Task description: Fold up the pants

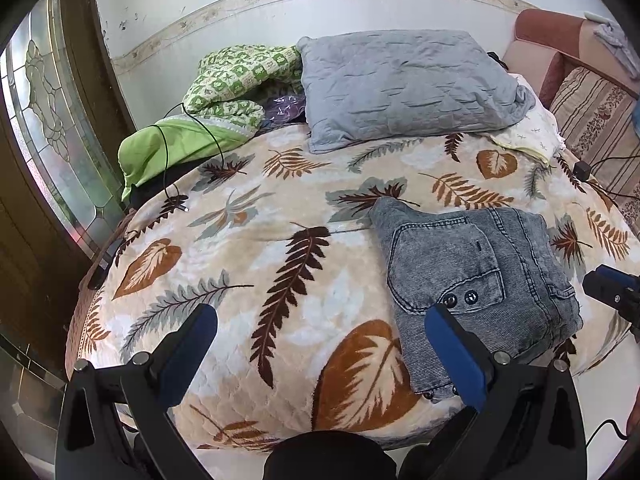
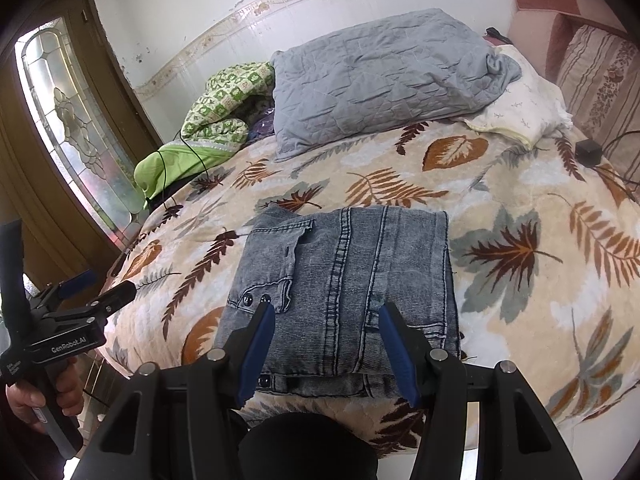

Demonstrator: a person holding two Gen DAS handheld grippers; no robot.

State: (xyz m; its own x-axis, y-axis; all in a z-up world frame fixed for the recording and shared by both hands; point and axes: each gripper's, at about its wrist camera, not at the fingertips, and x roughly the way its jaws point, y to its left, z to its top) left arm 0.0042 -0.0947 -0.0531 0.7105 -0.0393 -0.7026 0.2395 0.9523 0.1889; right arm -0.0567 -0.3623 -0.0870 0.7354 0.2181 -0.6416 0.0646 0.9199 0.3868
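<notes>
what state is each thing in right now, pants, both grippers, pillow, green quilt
pants: folded into a compact stack, lying flat on the leaf blanket
left gripper: open, empty, off to the pants' side
right gripper: open, empty, above the pants' near edge
grey pillow: lying rumpled by the wall
green quilt: bunched up

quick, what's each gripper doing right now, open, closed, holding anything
Left gripper: open, holding nothing, over the blanket.
Right gripper: open, holding nothing, above the folded jeans.
</notes>
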